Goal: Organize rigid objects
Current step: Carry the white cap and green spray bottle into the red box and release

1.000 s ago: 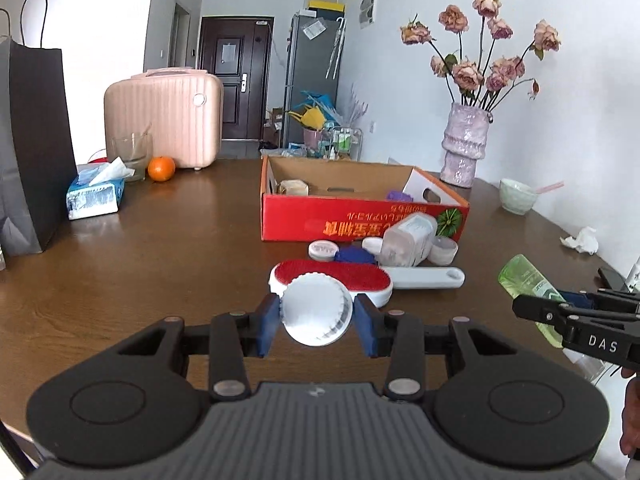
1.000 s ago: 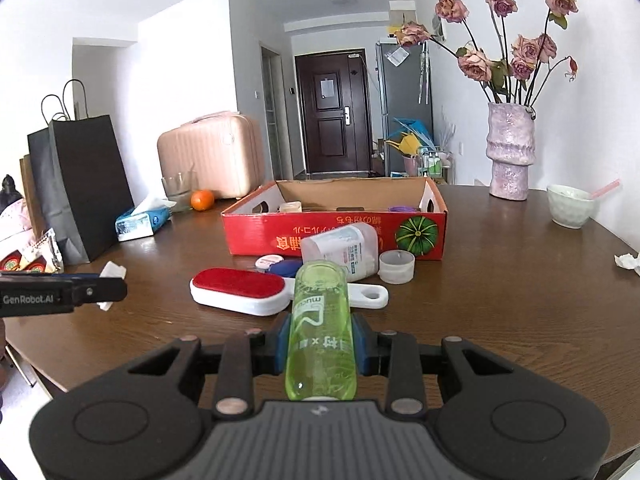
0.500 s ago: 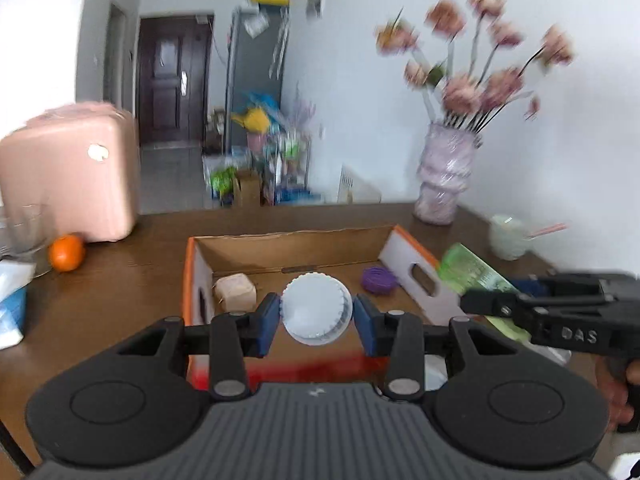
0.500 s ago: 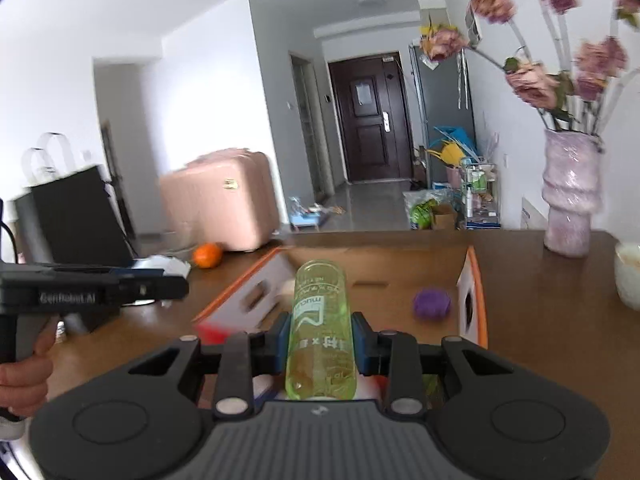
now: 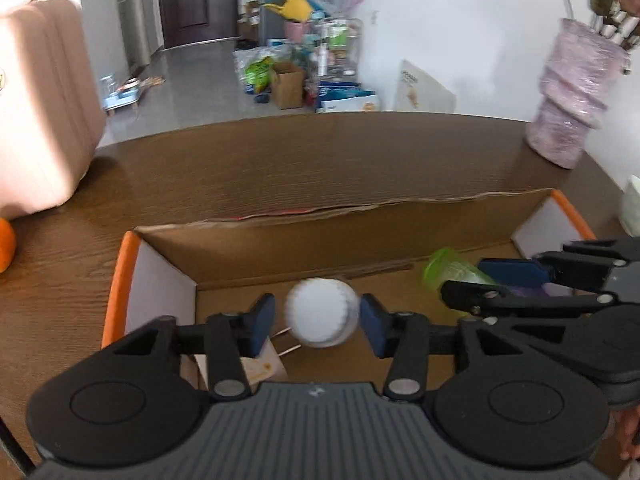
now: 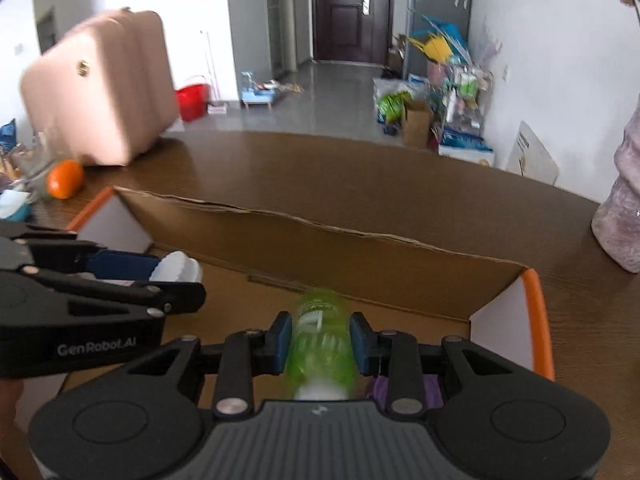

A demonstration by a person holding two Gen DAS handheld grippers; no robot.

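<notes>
left tongs (image 5: 318,322) just opening, white lid (image 5: 321,312) loose | right tongs (image 6: 319,342) grip green bottle (image 6: 320,344) | purple item (image 6: 430,386)

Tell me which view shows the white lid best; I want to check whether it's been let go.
The left wrist view: the lid sits centred between the left tool's just-opened pads, gaps on both sides. The right wrist view shows only its ridged edge past that tool's finger.
</notes>
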